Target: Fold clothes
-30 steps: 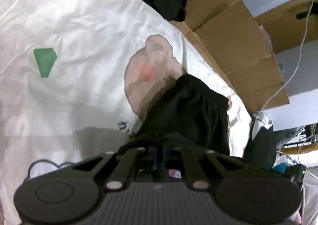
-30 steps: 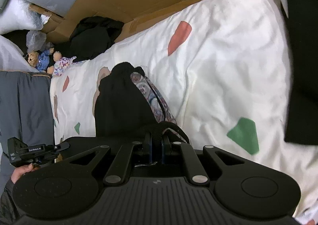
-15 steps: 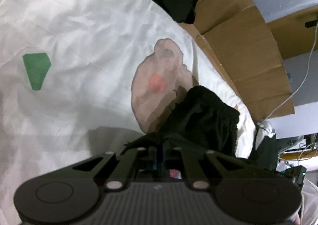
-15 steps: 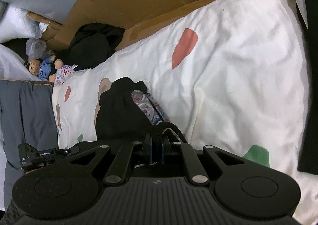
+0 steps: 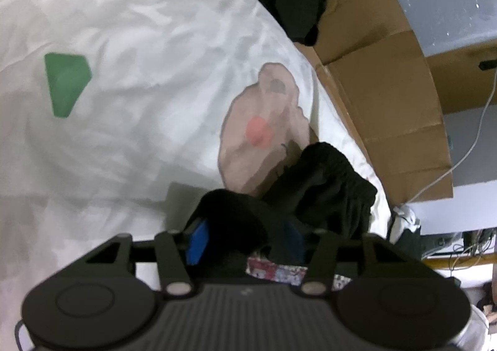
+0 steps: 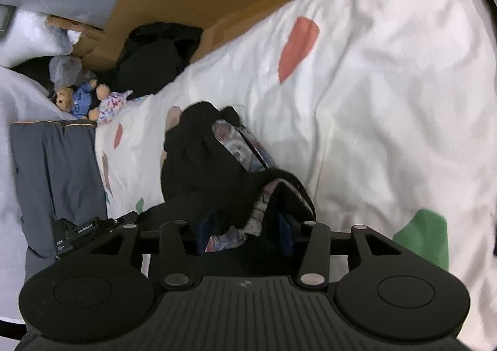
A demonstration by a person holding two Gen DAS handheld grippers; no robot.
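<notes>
The black garment (image 5: 323,183) lies bunched on the white bedsheet (image 5: 139,40), and both grippers sit right at its near edge. In the left wrist view the left gripper (image 5: 245,236) has its jaws spread wide, blue pads showing on each side, with a fold of the black cloth lying loose between them. The cloth touches or overhangs the gap, but nothing is pinched. The garment's bulk runs forward and slightly right from these jaws, toward the cardboard (image 5: 382,96) along the bed's far side.

In the right wrist view the right gripper (image 6: 245,233) stands just the same: jaws wide apart, with the black cloth and its patterned lining (image 6: 245,146) draped through the gap, unclamped. From here the garment stretches straight ahead and a little left, its long axis roughly in line with the fingers.

So the garment lies between and ahead of both grippers, each at one near corner, neither nearer than the other as far as I can judge. It looks set down in a heap rather than laid flat, so the fold is not finished. The next move probably calls for a fresh grip on an edge, then drawing it along that long axis.

A pile of dark clothes (image 6: 155,56) and a teddy bear (image 6: 73,101) sit well apart at the far end.
</notes>
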